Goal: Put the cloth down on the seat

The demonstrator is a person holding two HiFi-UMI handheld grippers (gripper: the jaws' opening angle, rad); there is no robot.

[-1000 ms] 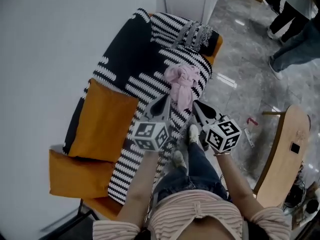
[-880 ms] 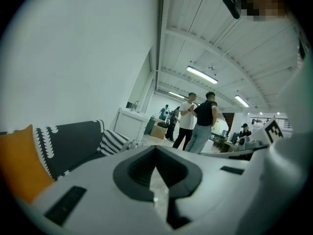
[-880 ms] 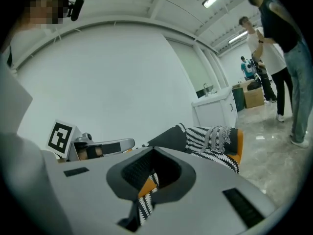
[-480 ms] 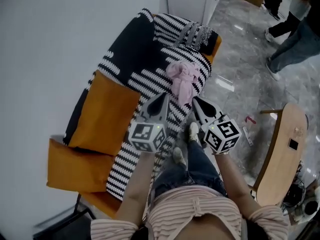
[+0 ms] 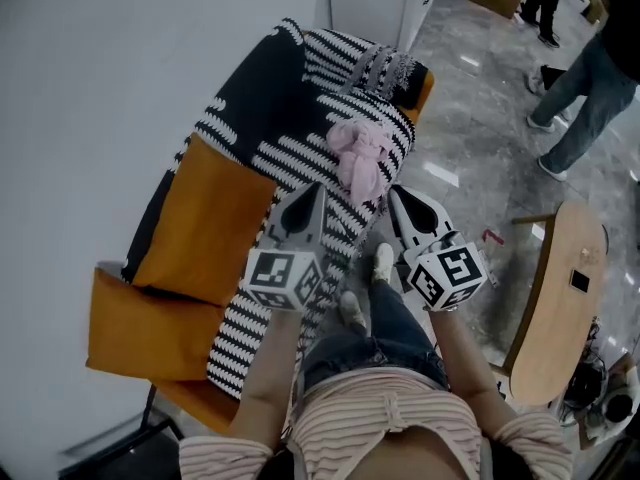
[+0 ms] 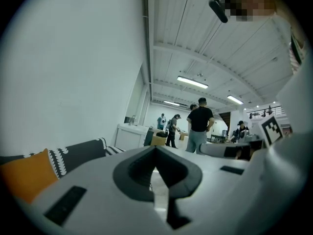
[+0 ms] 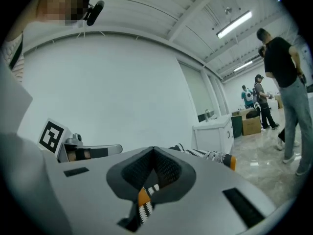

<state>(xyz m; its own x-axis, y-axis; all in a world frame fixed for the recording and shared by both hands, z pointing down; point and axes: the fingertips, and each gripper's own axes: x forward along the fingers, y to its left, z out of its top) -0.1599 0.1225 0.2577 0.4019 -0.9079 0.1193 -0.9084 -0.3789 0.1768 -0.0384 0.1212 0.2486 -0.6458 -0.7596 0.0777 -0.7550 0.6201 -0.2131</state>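
Left tool [image 5: 317,192] and right tool [image 5: 399,195] rose, cloth [image 5: 360,153] beyond.

cloth [image 5: 362,158]: soft matt fabric | floor [image 5: 470,118]: glossy polished stone

An orange seat [image 5: 150,333] on the grey marbled floor [image 5: 470,158] carries a black-and-white patterned throw [image 5: 265,118] over most of its length, with an orange cushion [image 5: 205,230] on its wall side and a crumpled pink cloth [image 5: 360,156] lying near its front edge

One pink cloth [image 5: 362,158], one orange sofa [image 5: 150,333], one patterned throw [image 5: 265,118], two grippers [image 5: 318,188] [image 5: 397,194]
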